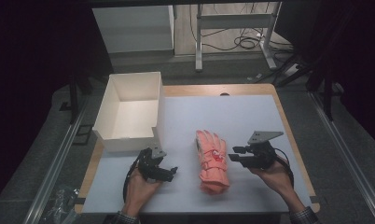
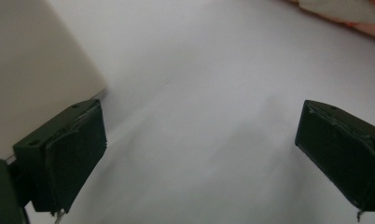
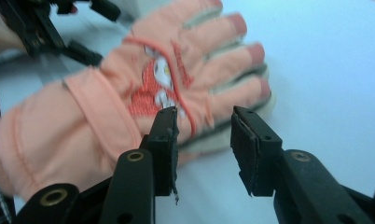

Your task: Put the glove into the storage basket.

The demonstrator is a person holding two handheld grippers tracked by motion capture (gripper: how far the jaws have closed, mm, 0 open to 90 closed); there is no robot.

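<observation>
Pink glove (image 1: 211, 161) flat on surface (image 1: 251, 116), lower centre of frame, not yet in white box (image 1: 129, 109) upper left. Right claw (image 1: 235, 156) part-open beside glove, empty; left claw (image 1: 169, 173) wide open, empty. Grasp and placing judged still ahead.

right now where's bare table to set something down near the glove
Free: the far right stretch of the white mat, beyond the pink glove, and the front strip between the left gripper and the glove. Crowded: by the white box.
</observation>
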